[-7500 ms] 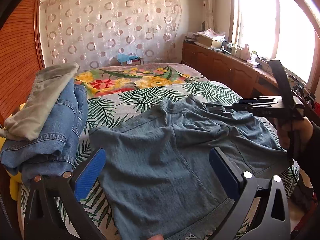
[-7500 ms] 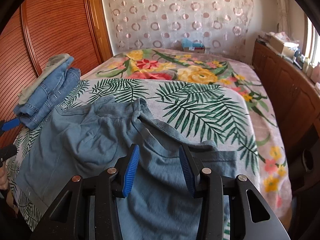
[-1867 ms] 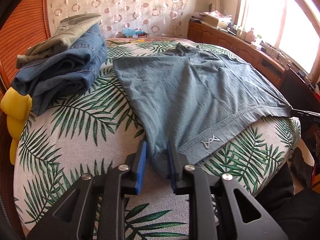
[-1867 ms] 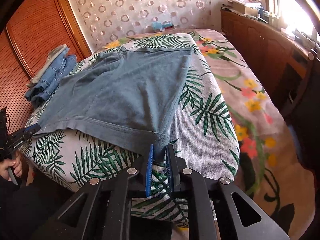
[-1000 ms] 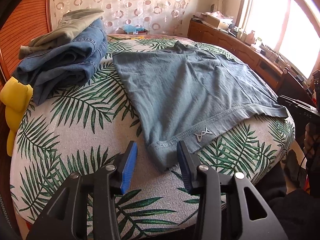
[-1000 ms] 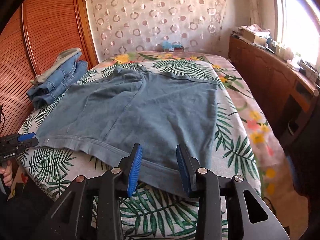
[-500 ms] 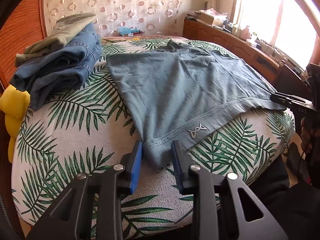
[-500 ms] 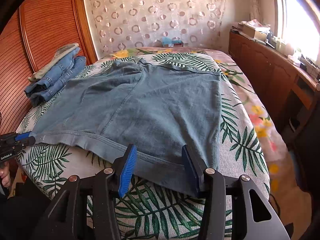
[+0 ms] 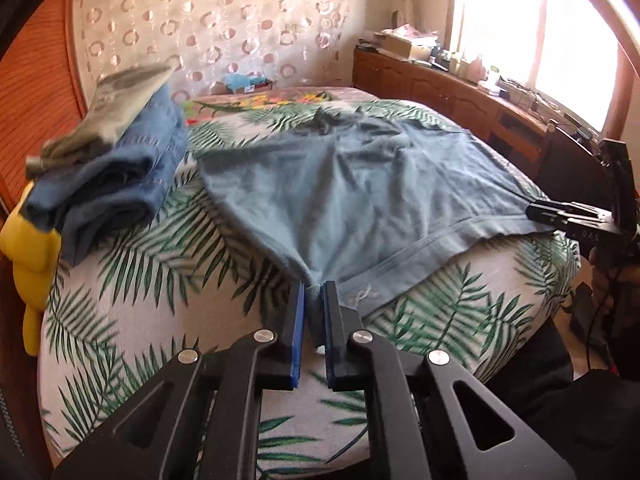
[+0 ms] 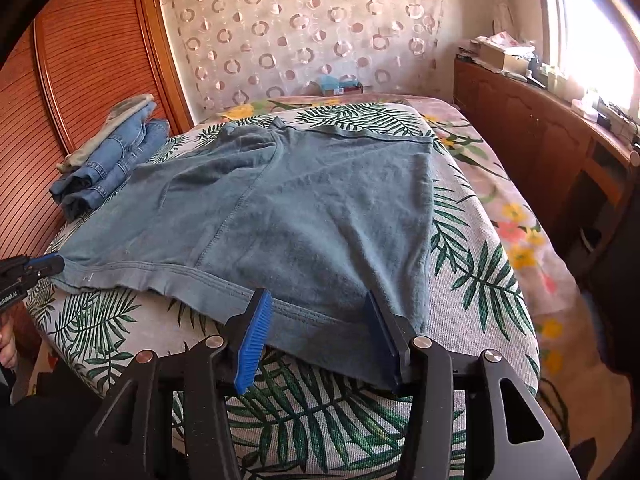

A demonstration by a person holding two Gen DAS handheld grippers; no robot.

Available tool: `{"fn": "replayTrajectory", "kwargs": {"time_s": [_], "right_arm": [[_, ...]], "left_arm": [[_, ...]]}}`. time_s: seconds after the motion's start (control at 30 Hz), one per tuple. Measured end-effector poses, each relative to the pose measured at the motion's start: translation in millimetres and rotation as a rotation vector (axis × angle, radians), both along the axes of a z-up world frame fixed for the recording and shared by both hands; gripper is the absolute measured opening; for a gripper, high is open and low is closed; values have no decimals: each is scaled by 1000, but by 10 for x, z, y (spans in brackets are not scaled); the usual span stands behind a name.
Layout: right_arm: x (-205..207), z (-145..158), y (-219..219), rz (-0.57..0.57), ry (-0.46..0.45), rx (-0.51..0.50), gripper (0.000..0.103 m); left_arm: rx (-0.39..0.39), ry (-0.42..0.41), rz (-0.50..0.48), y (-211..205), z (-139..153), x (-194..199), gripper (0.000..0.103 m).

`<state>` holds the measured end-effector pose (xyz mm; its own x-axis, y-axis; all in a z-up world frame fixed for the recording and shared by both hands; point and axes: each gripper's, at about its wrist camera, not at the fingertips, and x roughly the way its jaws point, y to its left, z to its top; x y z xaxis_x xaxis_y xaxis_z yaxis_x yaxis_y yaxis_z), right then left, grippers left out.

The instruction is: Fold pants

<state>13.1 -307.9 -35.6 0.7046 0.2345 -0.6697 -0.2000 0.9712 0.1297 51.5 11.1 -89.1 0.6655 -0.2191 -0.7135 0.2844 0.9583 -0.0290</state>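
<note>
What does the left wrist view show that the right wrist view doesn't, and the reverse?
Left wrist only: the left gripper shut on the waistband corner of the shorts, and a yellow object under the jeans pile.
Right wrist only: the right gripper open, its fingers astride the other waistband corner, plus the orange wardrobe doors.
Both: the shorts spread on the leaf-print bedspread and the folded jeans pile.

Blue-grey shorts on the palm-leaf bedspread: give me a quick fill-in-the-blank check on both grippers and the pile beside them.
1. The left gripper is ____ on the waistband corner of the blue-grey shorts.
2. The right gripper has its jaws ____, straddling the waistband.
3. The stack of folded denim jeans lies on the palm-leaf bedspread, next to the ____ slatted wardrobe.

Missing words: shut; open; wooden
</note>
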Motion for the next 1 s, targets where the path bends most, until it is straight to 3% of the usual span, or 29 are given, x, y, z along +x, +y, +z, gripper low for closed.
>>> {"fn": "replayTrajectory", "kwargs": {"time_s": [0.6,1.0], "right_arm": [[-107,32,-225,-39,-43,60,51],[-265,-25,-396,-81,-54,82,51]], "left_arm": [[76,-51,-233,-1036,395,425,8],[35,-76,-368,-1863,714,672,8]]}}
